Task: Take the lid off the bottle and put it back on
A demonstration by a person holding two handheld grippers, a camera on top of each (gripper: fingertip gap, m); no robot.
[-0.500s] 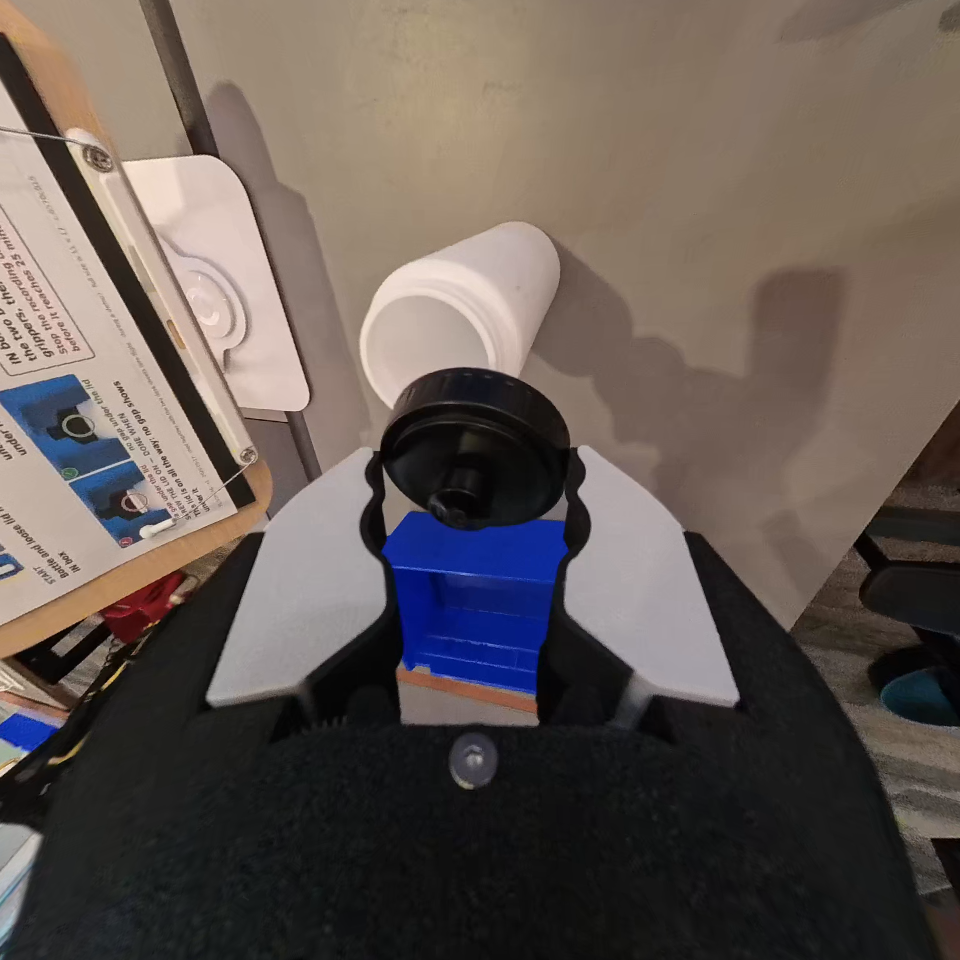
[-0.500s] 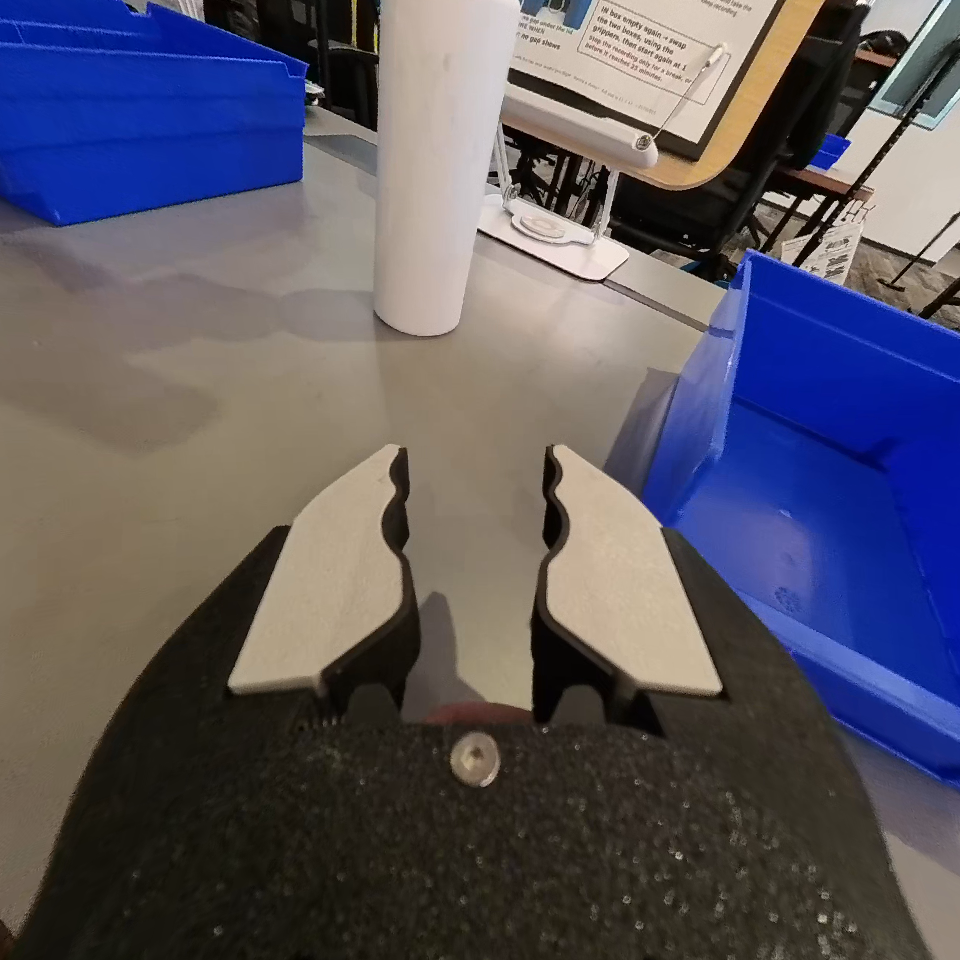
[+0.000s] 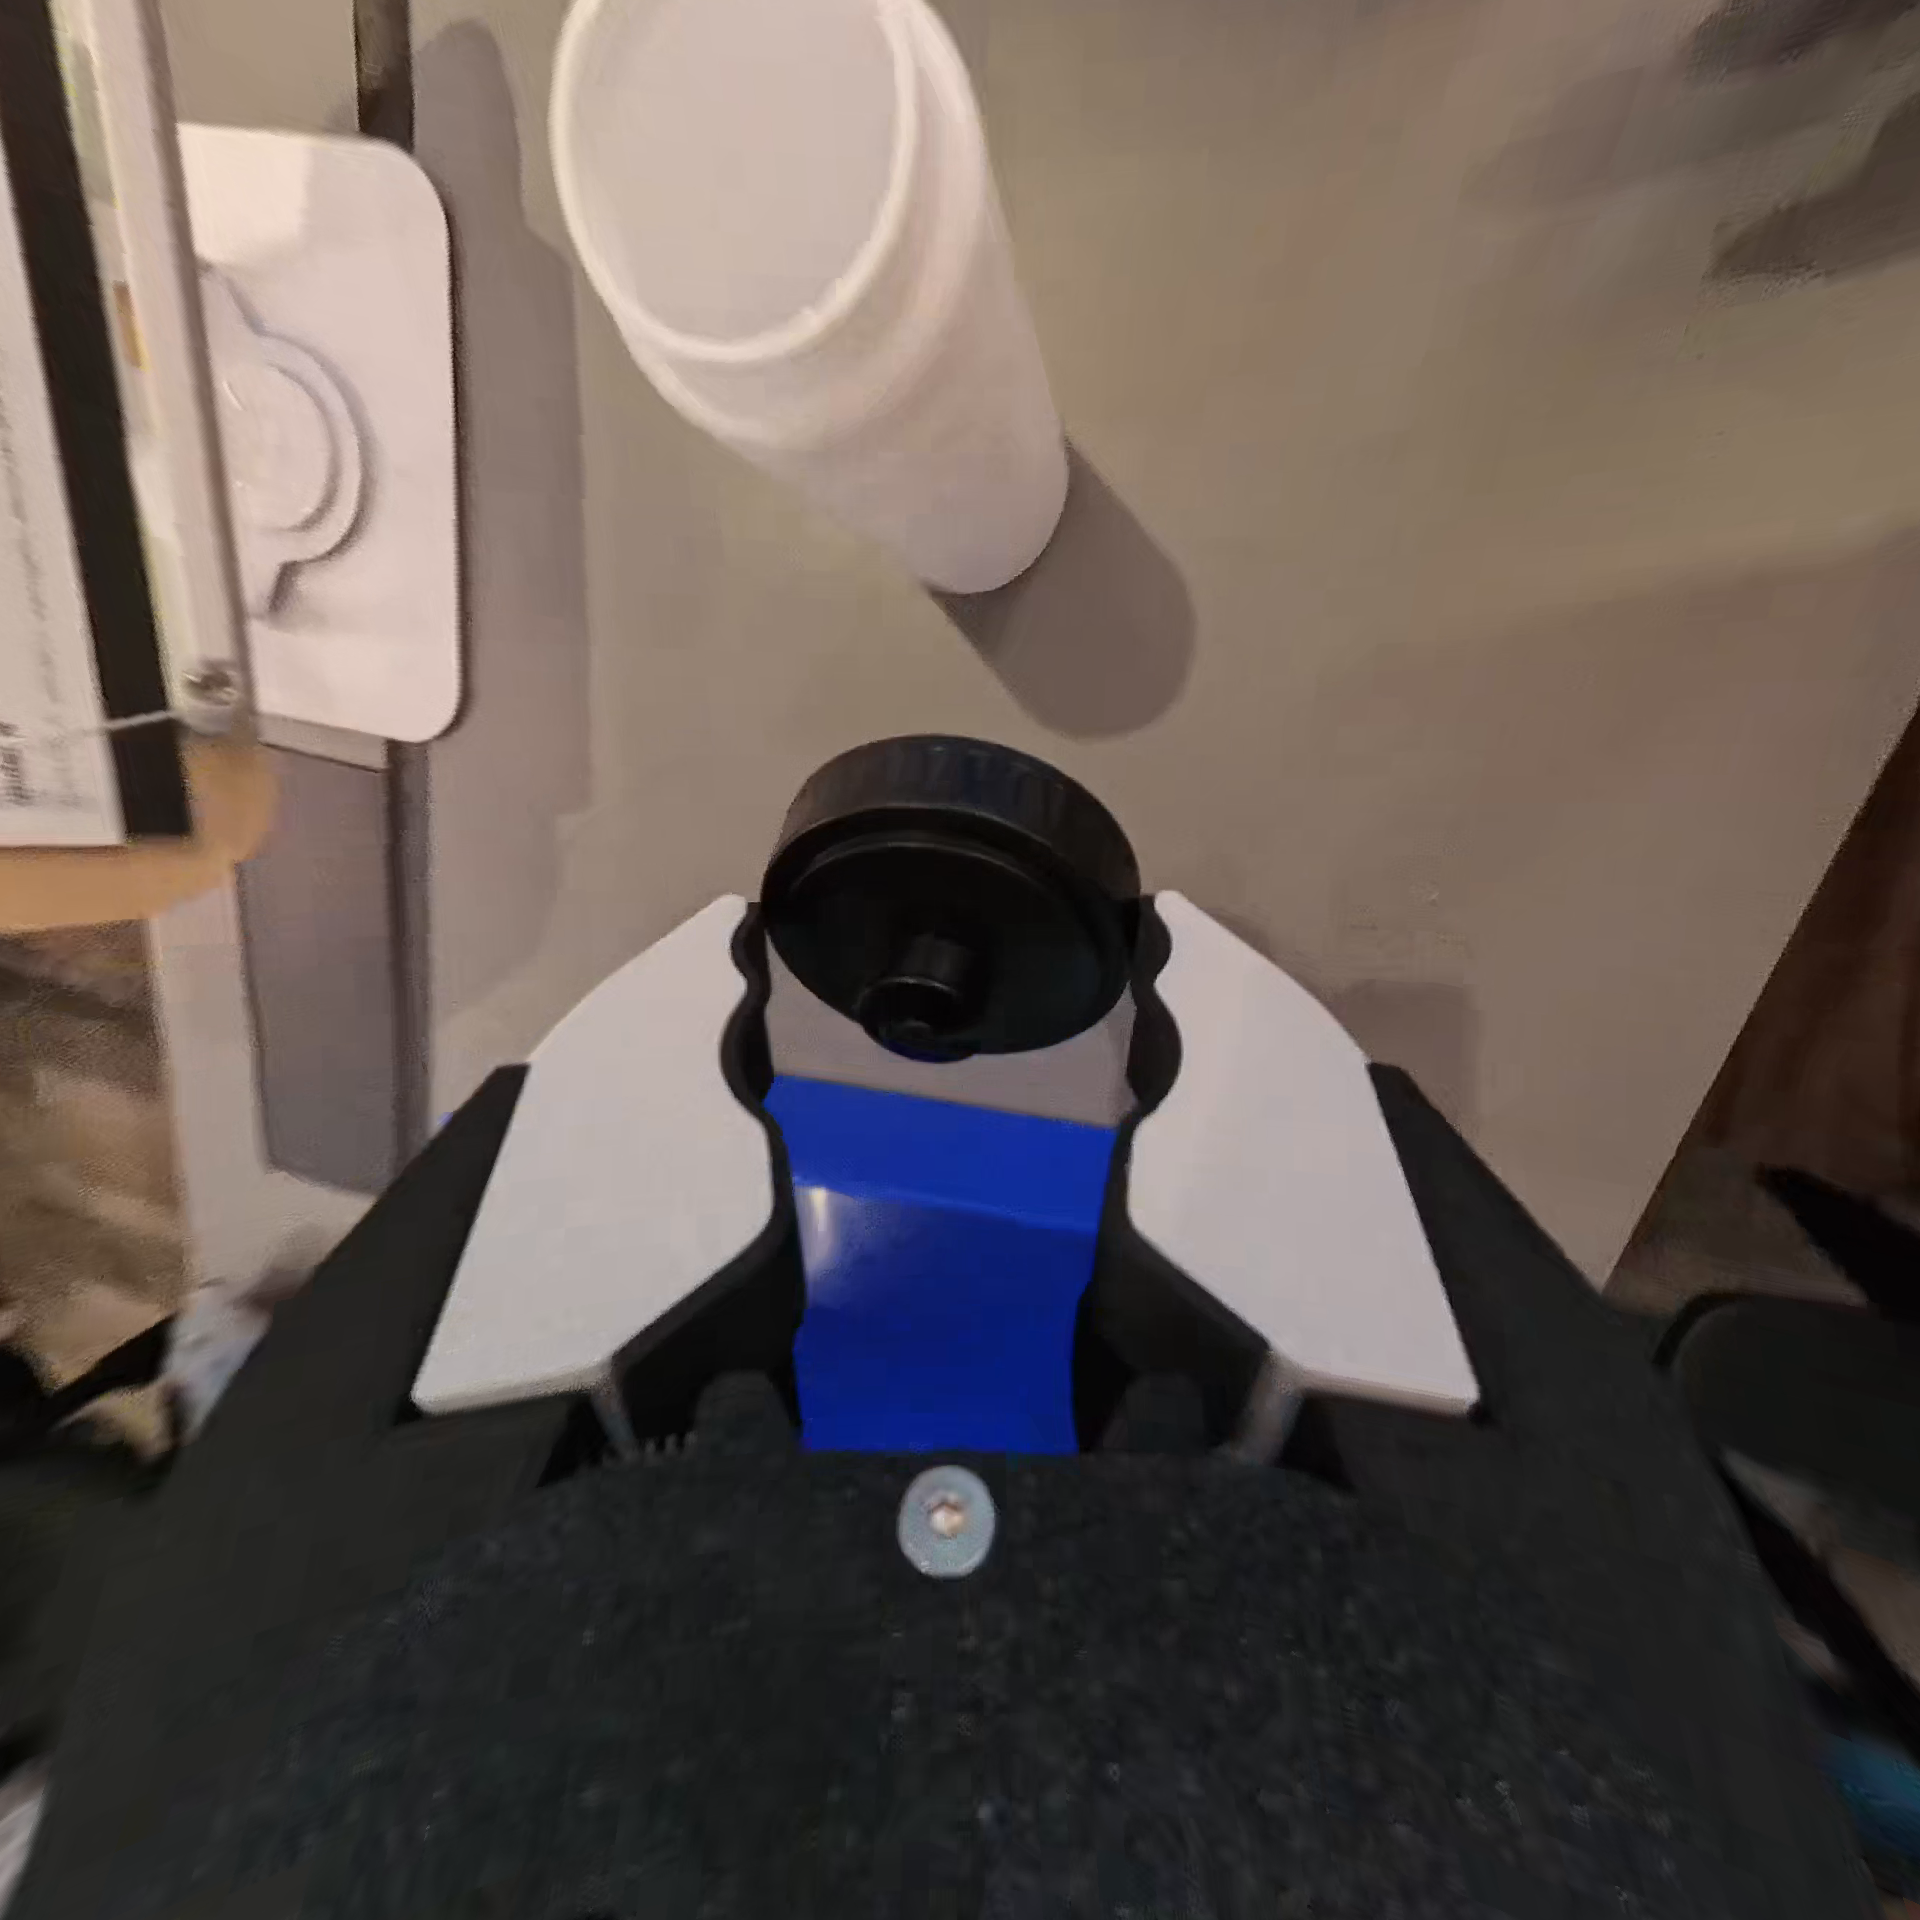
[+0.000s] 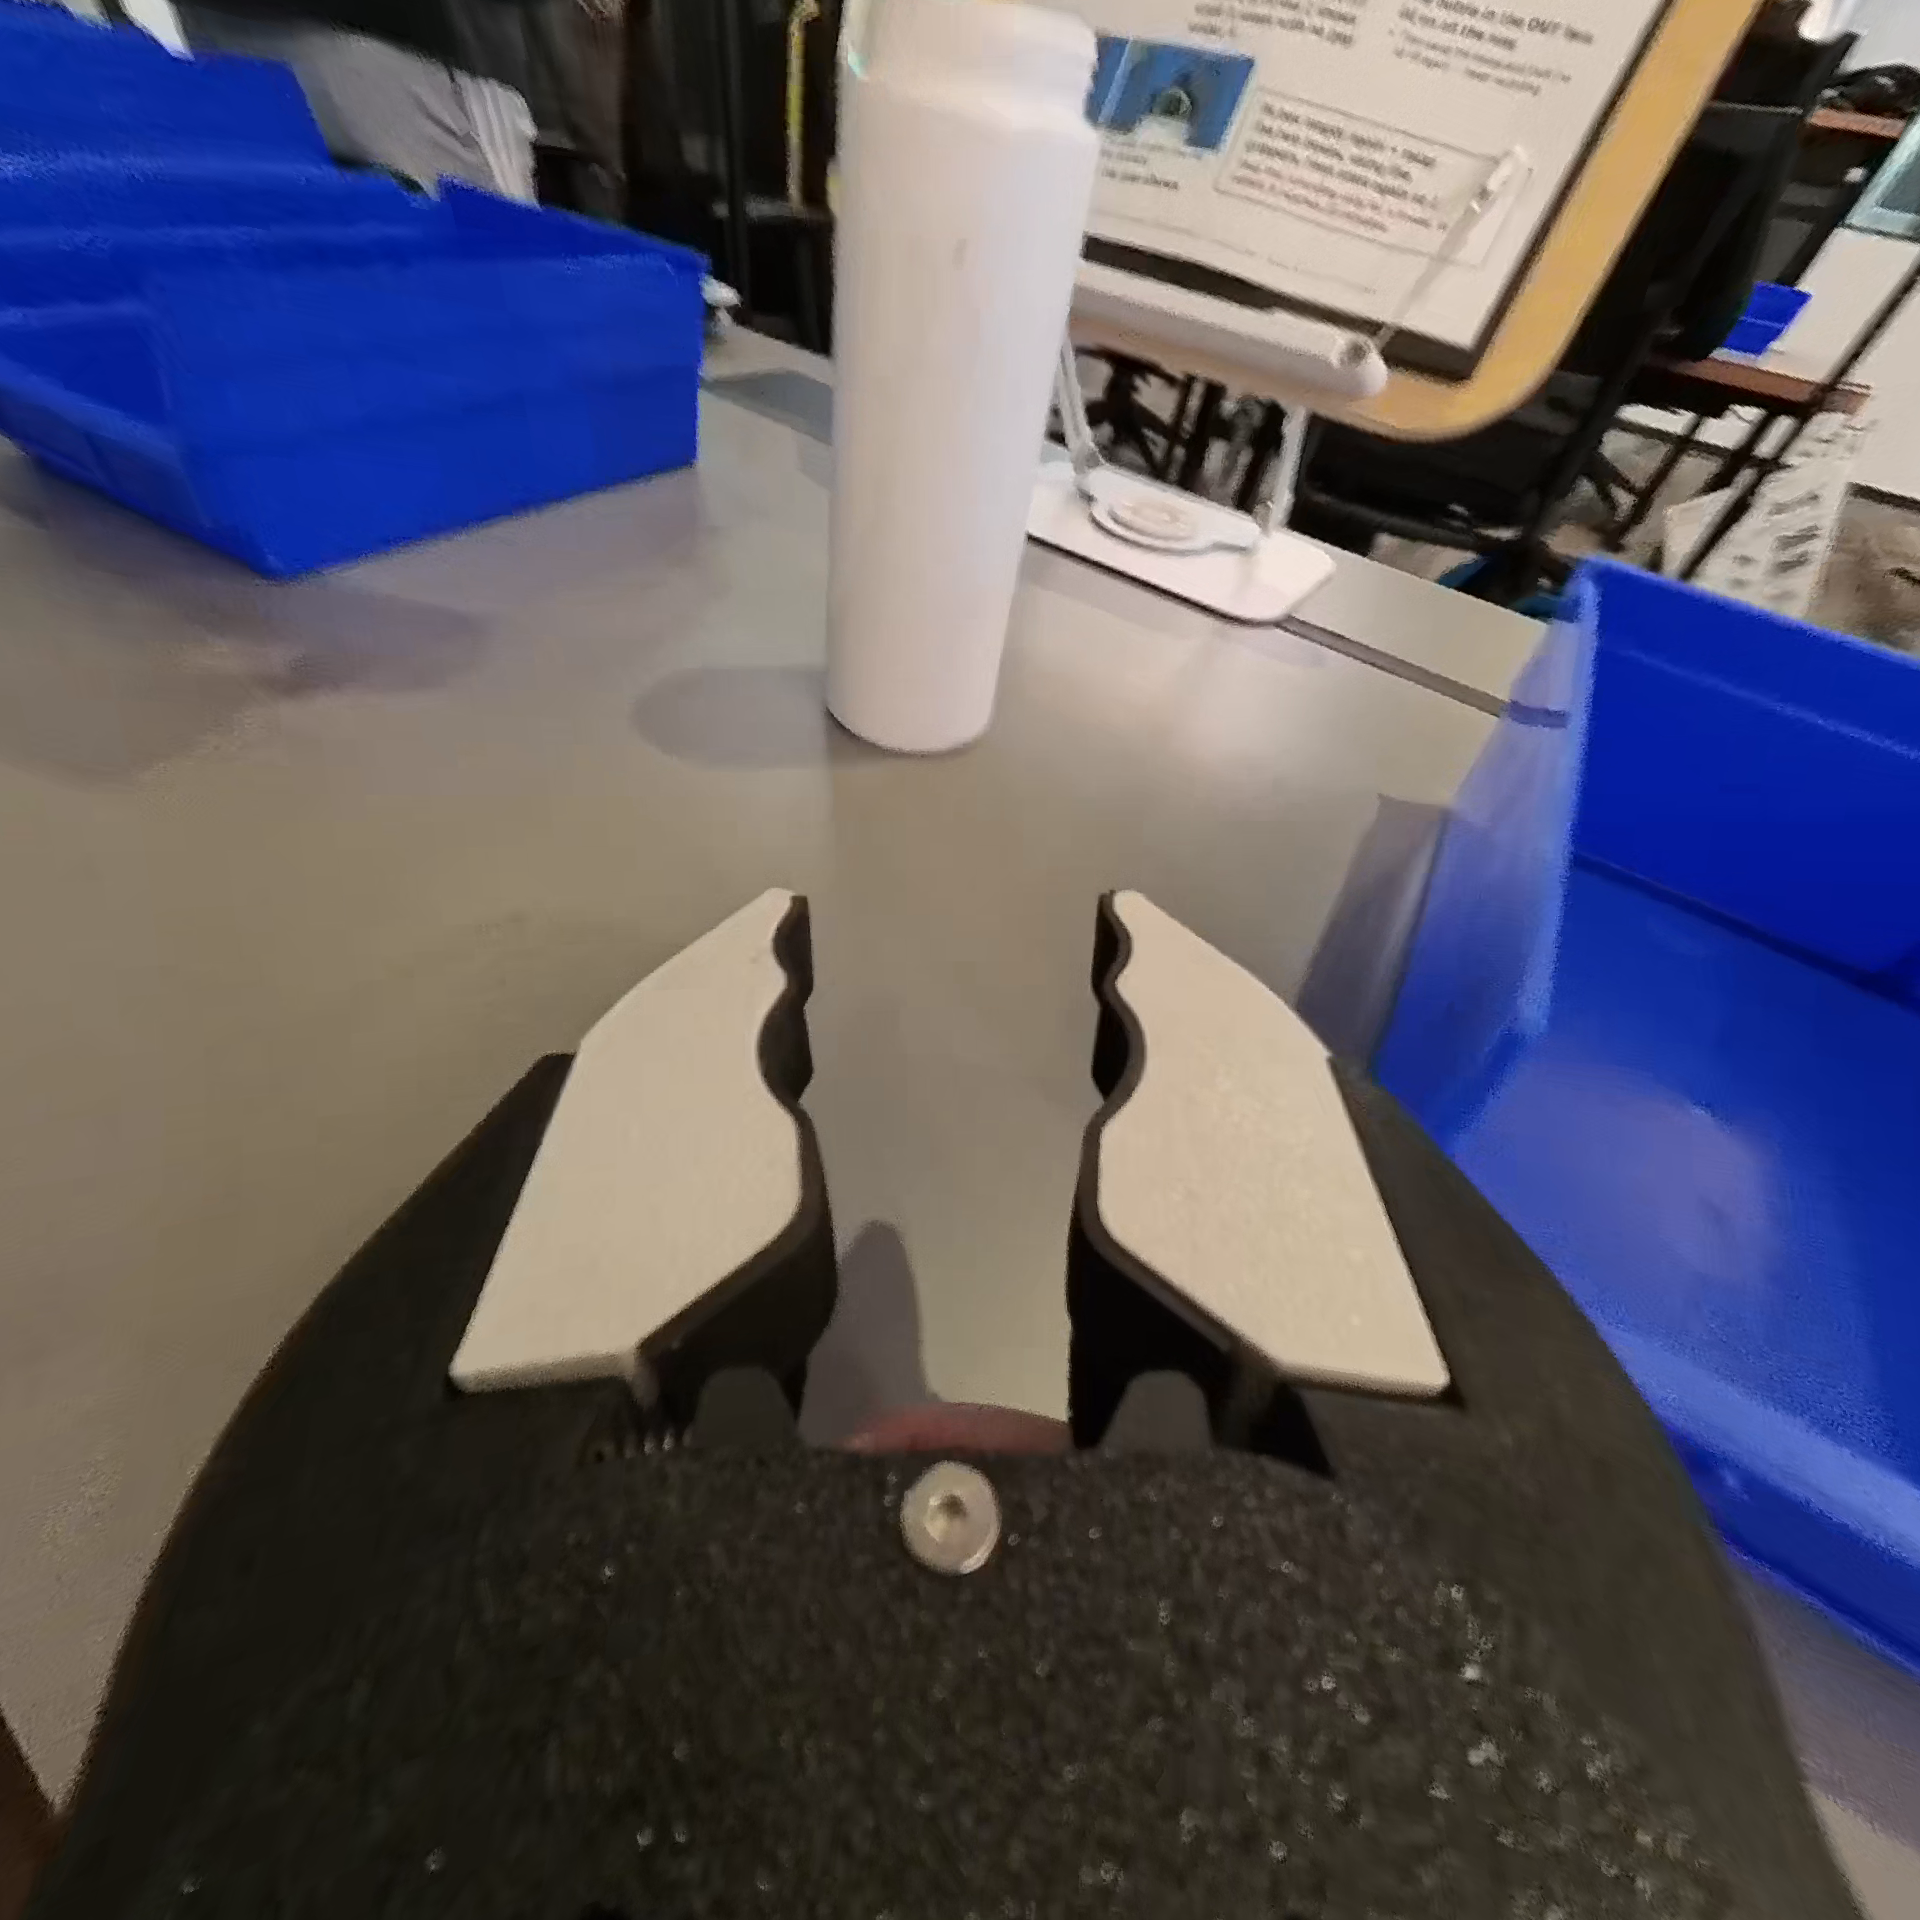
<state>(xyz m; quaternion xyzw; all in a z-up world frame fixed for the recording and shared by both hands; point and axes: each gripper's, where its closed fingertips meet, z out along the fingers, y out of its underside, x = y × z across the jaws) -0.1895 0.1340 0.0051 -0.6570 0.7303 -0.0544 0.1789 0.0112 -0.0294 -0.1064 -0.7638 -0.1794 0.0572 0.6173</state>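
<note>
Left tool (image 3: 940, 961): clamping the black lid (image 3: 951, 914) by its rim, underside facing the camera.
Right tool (image 4: 951, 997): jaws standing apart, gripping nothing, hovering over the grey table (image 4: 312, 935).
Change: bottle mouth is filling more of the left view than half a second ago; lid seems to be closing in for refitting.
Bottle (image 4: 961, 384): white, standing upright on the table, long axis vertical, open mouth pointing up, lid off.

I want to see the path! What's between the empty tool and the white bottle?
Nothing: the right wrist view shows only bare grey table between the right tool and bottle.
</note>
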